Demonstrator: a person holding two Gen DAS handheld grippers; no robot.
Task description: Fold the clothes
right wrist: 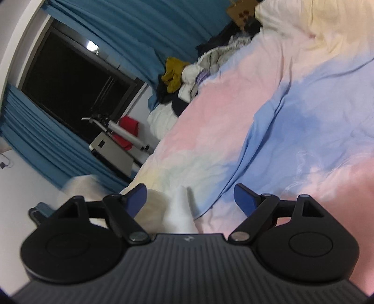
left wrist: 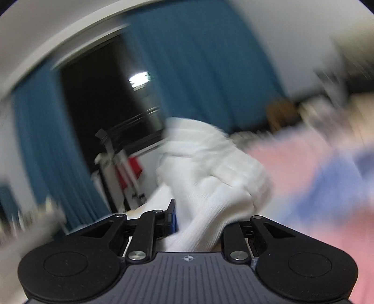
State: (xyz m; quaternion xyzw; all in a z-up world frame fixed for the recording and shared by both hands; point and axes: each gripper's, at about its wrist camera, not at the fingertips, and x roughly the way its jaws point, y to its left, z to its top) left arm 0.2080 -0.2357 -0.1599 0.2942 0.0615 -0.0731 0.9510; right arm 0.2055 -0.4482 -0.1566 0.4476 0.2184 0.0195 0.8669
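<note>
No readable text, numbers or brand names in either view. Only mark: small round crosshair emblem [left wrist: 186, 258] on ribbed grey housing of left gripper; same emblem [right wrist: 186, 238] on right gripper housing, blurred. Cardboard box [right wrist: 240, 10] bears dark dot marks, not legible.

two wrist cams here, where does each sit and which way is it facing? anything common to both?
Left wrist: sits on the left gripper, facing the dark window and blue curtains; blurred; jaws closed on a white garment.
Right wrist: sits on the right gripper, looking across the pastel bedcover to a clothes pile; jaws open, nothing gripped.
Shared: window, curtains, red item, bedcover, white garment.
</note>
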